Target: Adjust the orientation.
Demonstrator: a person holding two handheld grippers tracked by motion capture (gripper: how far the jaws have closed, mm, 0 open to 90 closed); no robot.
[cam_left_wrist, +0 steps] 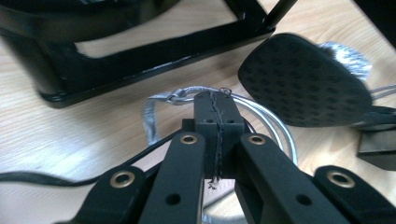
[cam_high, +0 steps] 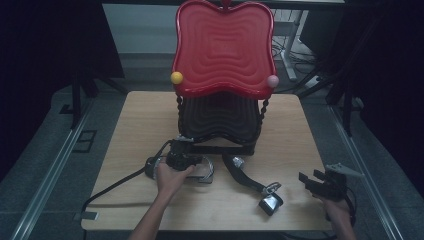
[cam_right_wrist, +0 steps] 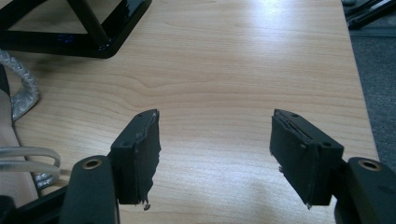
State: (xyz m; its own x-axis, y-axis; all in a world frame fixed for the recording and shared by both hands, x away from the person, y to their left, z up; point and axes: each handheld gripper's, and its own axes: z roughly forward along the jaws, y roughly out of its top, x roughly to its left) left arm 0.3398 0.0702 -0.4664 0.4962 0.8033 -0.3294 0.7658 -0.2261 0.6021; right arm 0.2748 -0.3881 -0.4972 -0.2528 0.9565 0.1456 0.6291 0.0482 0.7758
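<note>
My left gripper [cam_high: 192,161] sits just in front of the black base [cam_high: 220,147] of the red two-tier tray stand [cam_high: 223,47]. Its jaws are pressed together, and its tips [cam_left_wrist: 215,100] pinch a thin silver cable loop [cam_left_wrist: 161,100] that lies on the wood. That cable loop [cam_high: 207,171] curls to the right of the hand. A black dimpled pad [cam_left_wrist: 303,79] on a strap [cam_high: 242,170] lies beside it. My right gripper [cam_high: 311,182] rests near the table's right front corner, open, with bare wood between its fingers [cam_right_wrist: 140,154].
The wooden table [cam_high: 290,135] carries the stand at its middle back. The strap ends in a metal buckle [cam_high: 273,188] and a black block [cam_high: 270,204]. A black cable [cam_high: 115,182] trails left from my left gripper. The table's right edge [cam_right_wrist: 357,79] is close to my right gripper.
</note>
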